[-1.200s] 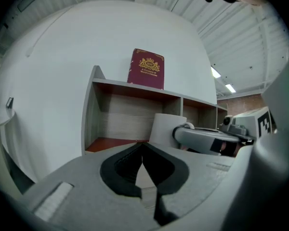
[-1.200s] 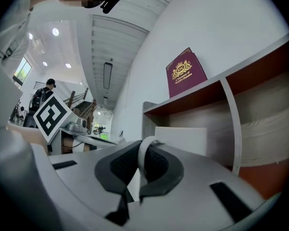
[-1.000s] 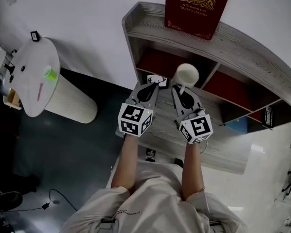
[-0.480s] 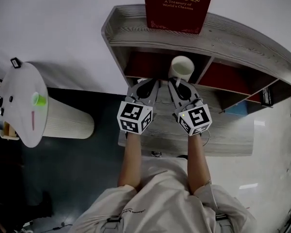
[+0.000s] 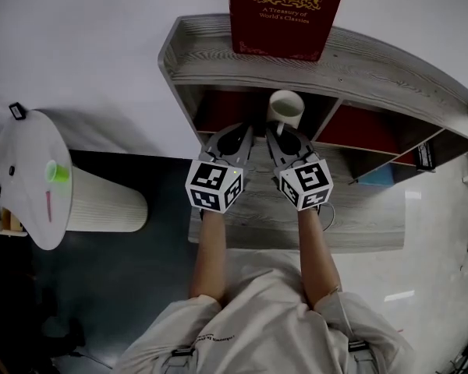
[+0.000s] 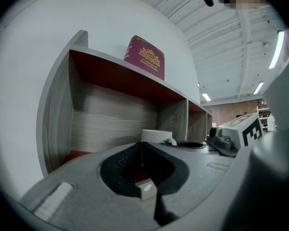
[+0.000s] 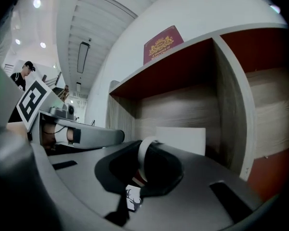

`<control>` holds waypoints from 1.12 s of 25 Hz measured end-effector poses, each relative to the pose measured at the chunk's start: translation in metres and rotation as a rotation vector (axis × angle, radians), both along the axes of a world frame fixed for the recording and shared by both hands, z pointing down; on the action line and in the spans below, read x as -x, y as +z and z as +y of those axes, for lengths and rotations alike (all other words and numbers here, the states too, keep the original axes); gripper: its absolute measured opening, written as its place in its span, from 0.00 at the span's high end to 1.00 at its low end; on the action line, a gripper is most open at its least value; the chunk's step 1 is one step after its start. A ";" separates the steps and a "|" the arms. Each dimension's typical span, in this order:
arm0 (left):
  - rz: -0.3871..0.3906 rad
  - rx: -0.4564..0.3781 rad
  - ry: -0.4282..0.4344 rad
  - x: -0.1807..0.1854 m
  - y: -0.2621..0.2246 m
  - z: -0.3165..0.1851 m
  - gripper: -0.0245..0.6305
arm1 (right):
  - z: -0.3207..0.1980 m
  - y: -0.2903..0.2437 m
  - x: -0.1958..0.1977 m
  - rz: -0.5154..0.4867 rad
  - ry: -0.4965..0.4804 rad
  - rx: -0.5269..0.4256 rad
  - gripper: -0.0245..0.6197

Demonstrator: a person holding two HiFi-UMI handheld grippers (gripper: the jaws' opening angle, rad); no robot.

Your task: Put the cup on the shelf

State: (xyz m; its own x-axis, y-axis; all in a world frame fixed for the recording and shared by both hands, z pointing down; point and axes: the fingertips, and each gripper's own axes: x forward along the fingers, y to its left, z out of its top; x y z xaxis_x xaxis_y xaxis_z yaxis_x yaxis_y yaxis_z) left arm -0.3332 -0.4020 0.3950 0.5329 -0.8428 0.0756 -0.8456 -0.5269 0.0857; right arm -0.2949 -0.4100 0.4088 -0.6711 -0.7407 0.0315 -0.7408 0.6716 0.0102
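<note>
Shelf of grey wood, with red-backed compartments, stands against a white wall and fills the upper middle of the head view. Left of it and well apart stands a round white desk on a ribbed drum base, carrying a small green thing and a red stick. A dark red book stands upright on the shelf's top board.

Below, the person's forearms reach side by side toward the shelf. The left gripper points into the leftmost upper compartment. In the left gripper view its jaws are pressed together with nothing between them.

The right gripper, just beside it, is pinched on the handle of the white cup. The cup is upright, mouth up, at the front of that same compartment and near the divider on its right. Whether its base rests on the board cannot be told. Through the gap under the right gripper's jaws shows a small white card with a deer print.
</note>
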 end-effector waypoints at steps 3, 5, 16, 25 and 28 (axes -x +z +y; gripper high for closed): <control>0.004 -0.001 -0.007 0.004 -0.001 -0.006 0.95 | -0.005 0.001 0.002 -0.009 0.002 0.012 0.94; 0.013 0.005 -0.009 0.004 0.001 -0.010 0.95 | -0.007 0.002 0.005 -0.011 -0.005 0.026 0.94; -0.010 0.011 0.032 -0.010 0.004 -0.016 0.95 | -0.010 0.009 0.010 -0.009 -0.010 0.034 0.94; -0.013 -0.022 0.037 -0.012 -0.010 -0.018 0.95 | -0.011 0.009 0.004 -0.008 0.054 0.027 0.93; -0.011 -0.021 0.040 -0.014 -0.011 -0.019 0.95 | -0.010 0.009 0.000 -0.009 0.065 0.029 0.93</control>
